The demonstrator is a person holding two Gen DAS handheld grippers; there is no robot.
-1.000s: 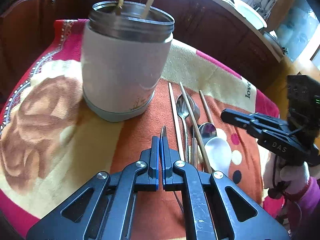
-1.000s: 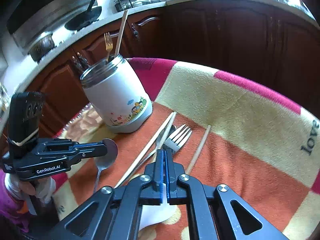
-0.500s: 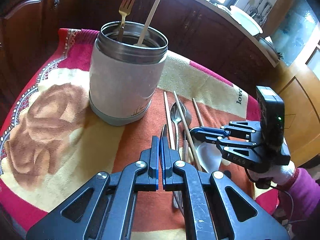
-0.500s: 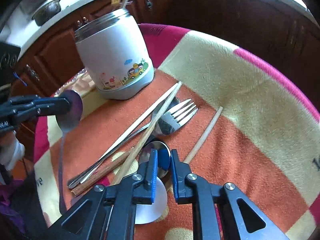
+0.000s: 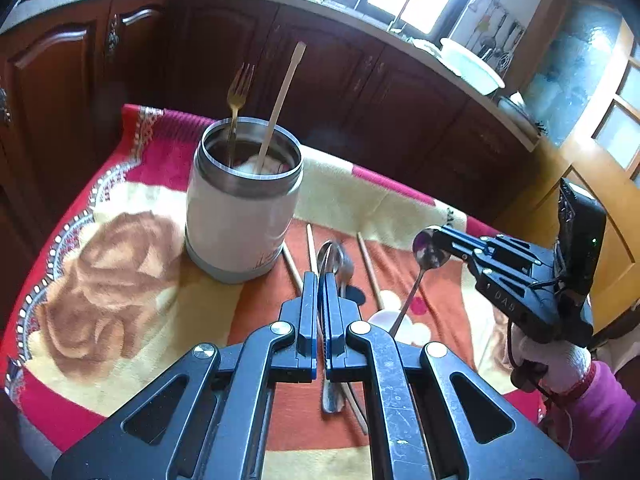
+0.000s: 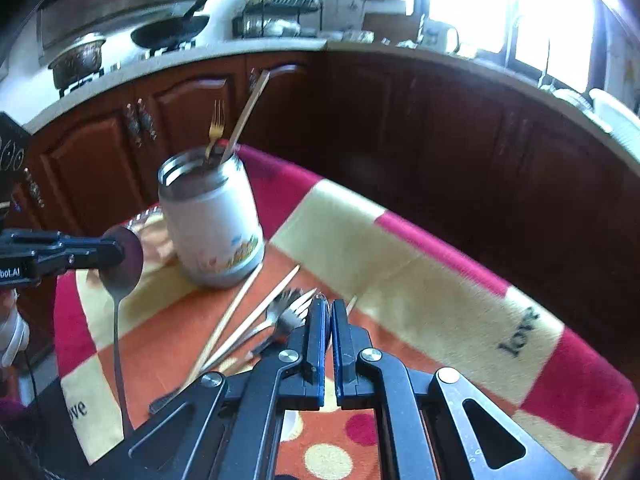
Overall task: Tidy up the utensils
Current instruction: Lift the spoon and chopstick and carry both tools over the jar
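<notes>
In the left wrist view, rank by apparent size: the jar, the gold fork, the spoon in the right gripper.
1. Jar, clearly largest.
2. Spoon and gold fork: too alike, fork partly hidden inside the jar.

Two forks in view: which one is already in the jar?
The gold fork, standing tines-up in the white jar beside a chopstick. The silver fork lies flat on the blanket.

Bench covered by a blanket (image 5: 132, 264) – red border, cream and orange blocks, brown rose print, dots. On the blanket: white steel-rimmed jar (image 5: 240, 216), upright; just beside its base, loose chopsticks (image 5: 370, 268), a spoon (image 5: 340, 264) and a fork (image 6: 290, 312) lying together – overlapping; white spoon (image 5: 404, 326) nearer the camera
</notes>
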